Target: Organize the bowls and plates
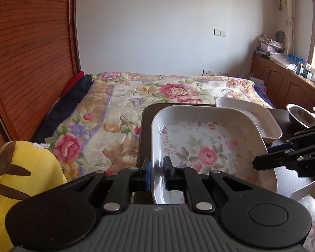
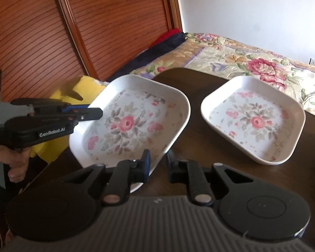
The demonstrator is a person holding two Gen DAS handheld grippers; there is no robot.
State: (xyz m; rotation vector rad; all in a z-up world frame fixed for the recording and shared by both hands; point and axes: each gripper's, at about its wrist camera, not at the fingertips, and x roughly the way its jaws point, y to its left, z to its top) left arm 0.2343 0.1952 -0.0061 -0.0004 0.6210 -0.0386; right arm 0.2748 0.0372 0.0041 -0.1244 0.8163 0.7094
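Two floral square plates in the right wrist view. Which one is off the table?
The left floral plate: tilted, lifted, its rims between the fingers of both the left gripper and right gripper. The other plate sits flat on the dark table, untouched.
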